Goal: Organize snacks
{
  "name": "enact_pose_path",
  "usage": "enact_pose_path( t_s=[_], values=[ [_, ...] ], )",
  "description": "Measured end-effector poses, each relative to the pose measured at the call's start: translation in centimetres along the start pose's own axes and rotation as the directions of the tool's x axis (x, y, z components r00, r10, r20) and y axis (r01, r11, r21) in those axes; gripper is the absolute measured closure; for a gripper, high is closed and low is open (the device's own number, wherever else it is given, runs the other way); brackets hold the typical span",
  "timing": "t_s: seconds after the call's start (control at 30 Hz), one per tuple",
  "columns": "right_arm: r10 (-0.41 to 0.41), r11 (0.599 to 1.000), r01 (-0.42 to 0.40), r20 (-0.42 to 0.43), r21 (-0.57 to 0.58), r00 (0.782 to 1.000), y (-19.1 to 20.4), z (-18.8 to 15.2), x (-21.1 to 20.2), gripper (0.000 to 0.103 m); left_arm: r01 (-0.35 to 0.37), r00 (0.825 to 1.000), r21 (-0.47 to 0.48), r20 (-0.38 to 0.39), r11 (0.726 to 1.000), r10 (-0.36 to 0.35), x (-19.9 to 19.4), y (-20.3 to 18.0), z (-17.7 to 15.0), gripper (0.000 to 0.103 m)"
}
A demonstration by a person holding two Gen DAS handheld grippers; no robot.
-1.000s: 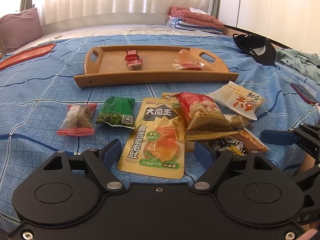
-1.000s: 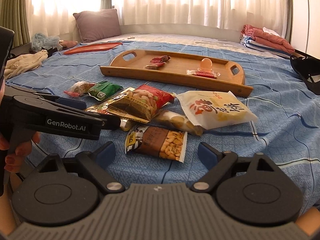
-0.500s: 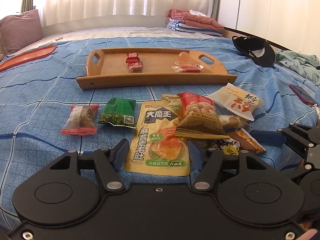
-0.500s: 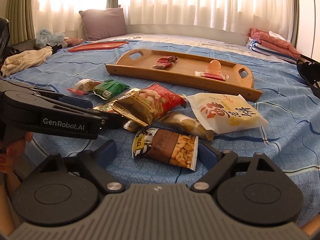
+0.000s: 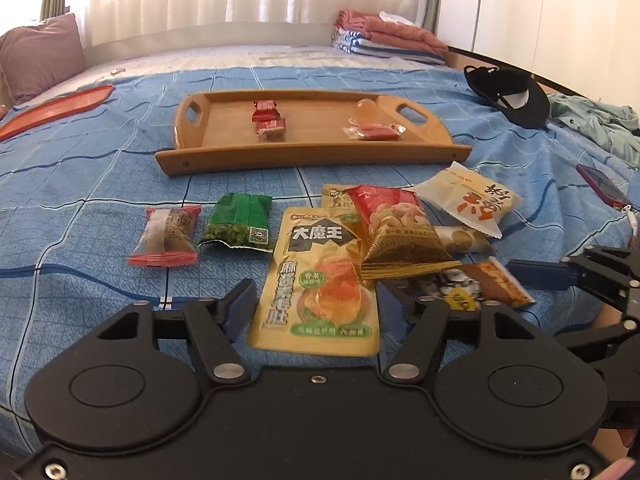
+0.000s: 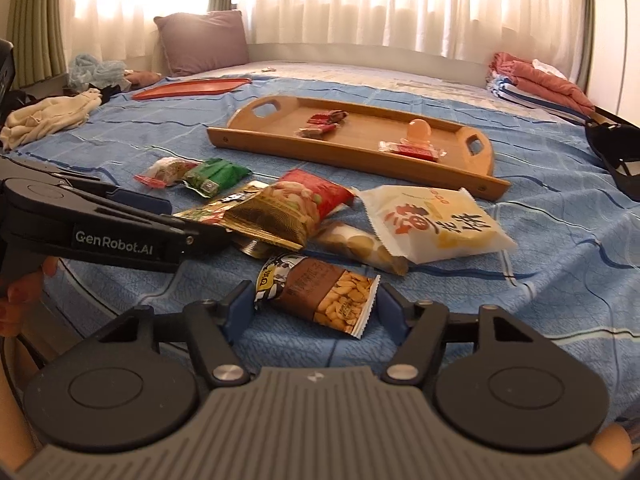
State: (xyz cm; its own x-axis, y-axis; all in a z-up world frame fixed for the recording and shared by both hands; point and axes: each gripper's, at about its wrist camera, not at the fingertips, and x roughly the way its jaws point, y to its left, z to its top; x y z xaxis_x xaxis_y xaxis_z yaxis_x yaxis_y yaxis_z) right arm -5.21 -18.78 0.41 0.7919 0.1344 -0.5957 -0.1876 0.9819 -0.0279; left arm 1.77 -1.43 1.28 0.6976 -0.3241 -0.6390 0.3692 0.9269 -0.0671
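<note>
On the blue bedspread lies a heap of snack packets. My left gripper (image 5: pixel 318 302) straddles the near end of the yellow packet (image 5: pixel 320 276); its jaws are opening and the pads stand just off the packet's edges. My right gripper (image 6: pixel 316 308) is closing around the brown peanut packet (image 6: pixel 320 296), which lies flat and undeformed between the pads. A red-and-gold nut bag (image 5: pixel 396 236), a white packet (image 5: pixel 468 200), a green packet (image 5: pixel 240 222) and a red-ended candy (image 5: pixel 168 236) lie around them. The wooden tray (image 5: pixel 312 152) beyond holds small red candies and a jelly cup.
A black cap (image 5: pixel 512 92) and a phone (image 5: pixel 600 188) lie at the right. A red lid (image 5: pixel 56 108) rests at the far left, folded blankets (image 5: pixel 388 40) at the back. A pillow (image 6: pixel 204 40) and loose clothes (image 6: pixel 48 116) lie on the left side.
The left jaws narrowed on the yellow packet, then widened slightly. The right jaws have narrowed and now flank the peanut packet's two ends. The packets lie where they were.
</note>
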Motion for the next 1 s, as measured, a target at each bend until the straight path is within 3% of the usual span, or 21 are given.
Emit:
enact_pose_path(
  t_s=[0.03, 0.2, 0.27, 0.3, 0.37, 0.53, 0.63, 0.77, 1.0],
  values=[
    [-0.011, 1.000, 0.011, 0.000, -0.001, 1.000, 0.0, -0.1, -0.1, 0.034, 0.000, 1.000, -0.004, -0.001, 1.000, 0.000, 0.2, 0.1, 0.1, 0.026],
    [-0.047, 0.999, 0.047, 0.018, 0.004, 0.999, -0.6, -0.3, -0.9, 0.032, 0.006, 1.000, 0.006, -0.008, 1.000, -0.006, 1.6, 0.1, 0.7, 0.026],
    [-0.039, 0.999, 0.038, 0.026, 0.034, 0.999, -1.1, -0.3, -1.0, 0.029, 0.009, 1.000, 0.006, -0.008, 1.000, -0.009, 2.1, 0.0, 0.7, 0.028],
    [-0.036, 0.998, 0.035, 0.028, 0.048, 0.999, -1.4, -0.3, -1.0, 0.024, 0.013, 1.000, 0.008, -0.002, 1.000, -0.013, 2.1, -0.1, 0.7, 0.032],
    [-0.036, 0.997, 0.034, 0.033, 0.069, 0.999, -1.7, -0.1, -0.8, 0.024, 0.031, 0.999, 0.020, 0.007, 0.999, -0.031, 2.1, -0.4, 0.6, 0.041],
    [-0.042, 0.996, 0.041, 0.012, 0.083, 0.999, -1.6, 0.1, 0.4, 0.020, 0.020, 1.000, 0.032, 0.016, 0.999, -0.020, 1.4, -0.8, 0.3, 0.042],
    [-0.035, 0.998, 0.036, -0.017, 0.054, 0.999, -1.2, 0.1, 0.6, 0.036, 0.004, 1.000, 0.035, 0.023, 0.999, -0.005, 0.7, -0.8, 0.2, 0.042],
    [0.013, 0.999, -0.012, -0.021, 0.036, 1.000, -1.0, 0.6, -0.1, 0.045, -0.024, 0.999, 0.044, 0.037, 0.999, 0.023, -0.3, -0.7, 0.3, 0.048],
    [0.019, 0.999, -0.019, -0.006, 0.028, 1.000, -0.7, 0.9, -1.2, 0.050, -0.066, 0.998, 0.037, 0.025, 0.997, 0.065, -0.7, -0.4, 0.5, 0.050]
  ],
)
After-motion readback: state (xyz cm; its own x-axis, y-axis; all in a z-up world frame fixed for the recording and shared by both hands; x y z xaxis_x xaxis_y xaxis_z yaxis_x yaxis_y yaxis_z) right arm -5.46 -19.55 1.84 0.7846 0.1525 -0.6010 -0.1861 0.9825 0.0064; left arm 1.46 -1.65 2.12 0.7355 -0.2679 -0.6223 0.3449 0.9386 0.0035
